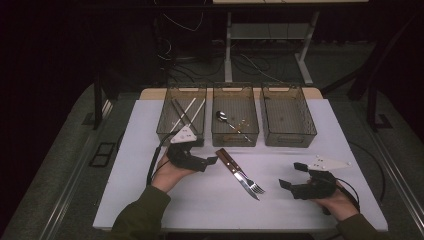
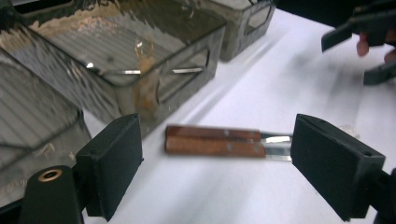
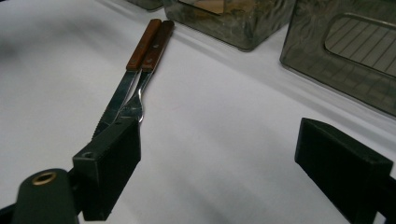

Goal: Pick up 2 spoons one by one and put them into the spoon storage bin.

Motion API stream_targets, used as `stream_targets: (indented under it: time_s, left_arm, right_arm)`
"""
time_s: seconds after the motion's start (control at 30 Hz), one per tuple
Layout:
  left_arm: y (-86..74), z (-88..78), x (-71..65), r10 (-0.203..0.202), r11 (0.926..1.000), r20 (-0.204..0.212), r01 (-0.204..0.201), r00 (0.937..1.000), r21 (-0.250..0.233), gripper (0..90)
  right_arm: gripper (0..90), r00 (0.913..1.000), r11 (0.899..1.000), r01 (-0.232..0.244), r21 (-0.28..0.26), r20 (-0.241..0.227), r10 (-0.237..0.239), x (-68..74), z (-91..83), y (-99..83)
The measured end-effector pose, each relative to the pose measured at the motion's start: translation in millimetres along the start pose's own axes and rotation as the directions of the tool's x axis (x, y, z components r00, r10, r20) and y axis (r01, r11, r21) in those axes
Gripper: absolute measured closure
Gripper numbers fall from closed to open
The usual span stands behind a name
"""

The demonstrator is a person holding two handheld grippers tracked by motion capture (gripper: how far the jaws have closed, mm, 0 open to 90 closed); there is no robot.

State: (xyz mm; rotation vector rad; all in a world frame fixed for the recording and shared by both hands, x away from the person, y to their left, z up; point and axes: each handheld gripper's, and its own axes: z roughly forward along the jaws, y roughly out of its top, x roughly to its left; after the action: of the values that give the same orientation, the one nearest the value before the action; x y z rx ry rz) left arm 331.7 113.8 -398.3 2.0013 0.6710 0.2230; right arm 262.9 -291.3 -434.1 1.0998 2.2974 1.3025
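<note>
Reaching toward the wooden-handled knife [image 1: 235,171] and wooden-handled fork [image 1: 245,176], which lie side by side and touching on the white table [image 1: 150,200] just in front of the middle bin, we have our left gripper [image 1: 212,160] spread wide with nothing between its pads. Our right gripper [image 1: 292,175] hangs released as well, off to the side of the blade and tines.

Since the two handles press against each other, a careless closing could pinch both at once or push one askew, and we judge a flat handle on a smooth top likely to slide away.

Behind them stand three smoky clear plastic bins [image 1: 289,116]: the left holds pale chopsticks [image 1: 187,114], the middle a metal spoon [image 1: 221,116]. The middle bin's front wall sits near the handle ends and crowds any approach from that side.
</note>
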Motion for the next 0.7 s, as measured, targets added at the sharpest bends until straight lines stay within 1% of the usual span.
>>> stream_targets:
  time_s: [0.07,0.13,0.2,0.27,0.4,0.43,0.47,0.53,0.57,0.6,0.67,0.7]
  left_arm:
    - [-7.4,-3.3,-2.9,0.005,1.0,0.0,-0.005,1.0,0.008,14.3]
    - [-14.0,-6.9,-5.2,0.018,0.9997,-0.002,-0.018,0.9998,0.014,14.0]
    - [-20.7,-10.1,-5.9,0.016,0.9997,0.001,-0.016,0.9999,0.016,13.2]
    - [-27.3,-13.3,-6.8,0.021,0.9995,-0.007,-0.021,0.9997,0.021,12.6]
    - [-39.4,-20.0,-10.6,0.012,0.9996,-0.002,-0.012,0.9999,0.024,9.7]
    - [-42.0,-21.9,-12.0,0.017,0.9996,-0.002,-0.017,0.9999,0.023,9.2]
    - [-44.8,-23.3,-13.9,0.012,0.9998,0.001,-0.012,0.9999,0.017,8.5]
    - [-50.2,-25.3,-16.9,0.011,0.9998,0.007,-0.011,0.9999,0.016,5.9]
    - [-53.0,-26.4,-18.6,0.011,0.9998,0.011,-0.011,0.9999,0.016,4.9]
    - [-55.5,-26.9,-20.4,0.011,0.9997,0.013,-0.011,0.9999,0.02,3.6]
    - [-60.2,-27.6,-22.8,0.016,0.9994,0.018,-0.016,0.9997,0.031,0.0]
    - [-62.3,-28.5,-23.6,0.01,0.9994,0.018,-0.011,0.9998,0.033,0.0]
  right_arm:
    - [14.3,0.9999,1.0,0.008,0.002,-0.015,-0.008,0.4,-1.3,1.4]
    - [14.3,0.9998,1.0,0.004,0.001,-0.018,-0.004,1.7,-2.0,3.8]
    - [14.2,0.9995,1.0,0.008,0.003,-0.032,-0.008,2.7,-1.8,5.9]
    - [13.4,0.9991,1.0,0.003,0.022,-0.044,-0.002,4.6,-0.6,7.2]
    - [13.6,0.9984,0.999,-0.006,0.04,-0.056,0.008,7.4,1.6,9.6]
    - [14.9,0.9983,0.999,-0.009,0.044,-0.058,0.012,8.0,2.1,10.6]
    - [16.2,0.9982,0.999,-0.007,0.046,-0.058,0.01,8.2,2.8,11.5]
    - [23.4,0.9976,0.998,-0.015,0.057,-0.067,0.019,8.9,3.7,13.4]
    - [25.0,0.9973,0.998,-0.012,0.058,-0.072,0.016,9.1,4.5,14.4]
    - [27.1,0.9972,0.998,-0.006,0.059,-0.074,0.01,9.4,5.6,15.4]
    - [32.4,0.9967,0.998,-0.011,0.061,-0.08,0.015,10.0,7.9,18.3]
    - [34.3,0.9963,0.998,-0.013,0.061,-0.084,0.018,11.2,9.5,19.6]
